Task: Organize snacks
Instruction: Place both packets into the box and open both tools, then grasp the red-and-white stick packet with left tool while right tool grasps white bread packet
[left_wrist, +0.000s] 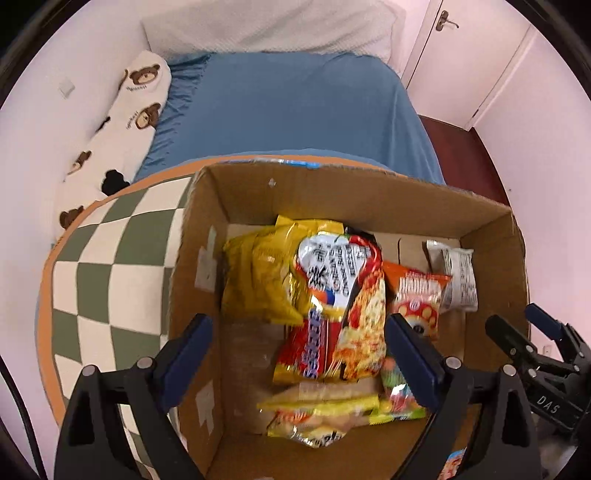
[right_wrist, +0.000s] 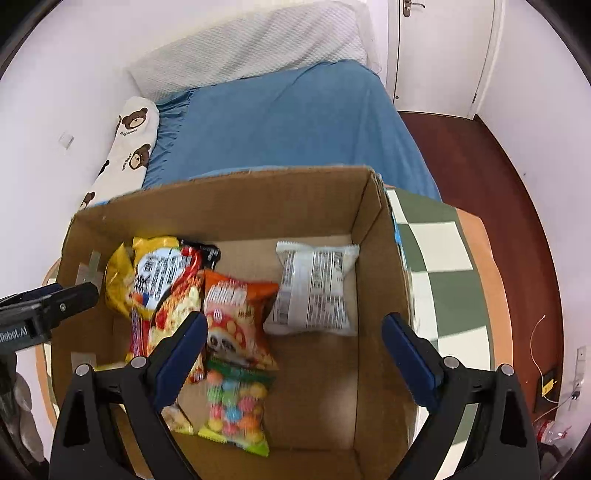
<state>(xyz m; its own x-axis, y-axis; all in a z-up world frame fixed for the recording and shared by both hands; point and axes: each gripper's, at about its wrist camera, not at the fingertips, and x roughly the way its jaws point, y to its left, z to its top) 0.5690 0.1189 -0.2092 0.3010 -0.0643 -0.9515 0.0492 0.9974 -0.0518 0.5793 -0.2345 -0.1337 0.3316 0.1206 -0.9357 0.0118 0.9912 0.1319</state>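
Observation:
An open cardboard box (left_wrist: 303, 192) (right_wrist: 236, 206) stands on a checkered table and holds several snack packs. In it lie a red noodle pack (left_wrist: 343, 306) (right_wrist: 166, 291), a yellow bag (left_wrist: 258, 277) (right_wrist: 118, 280), an orange mushroom-print bag (left_wrist: 419, 299) (right_wrist: 236, 317), a white packet (left_wrist: 456, 277) (right_wrist: 314, 291) and a bag of coloured candy balls (right_wrist: 236, 406) (left_wrist: 399, 398). My left gripper (left_wrist: 299, 354) hovers open and empty above the box's left half. My right gripper (right_wrist: 295, 354) hovers open and empty above the box's middle. Both views are slightly blurred.
The green-and-white checkered table (left_wrist: 110, 266) (right_wrist: 443, 258) has an orange rim. A bed with a blue sheet (left_wrist: 288, 107) (right_wrist: 288, 122) lies behind it, with a bear-print bolster (left_wrist: 122, 122) along the wall. Red-brown floor (right_wrist: 498, 177) and a door are on the right.

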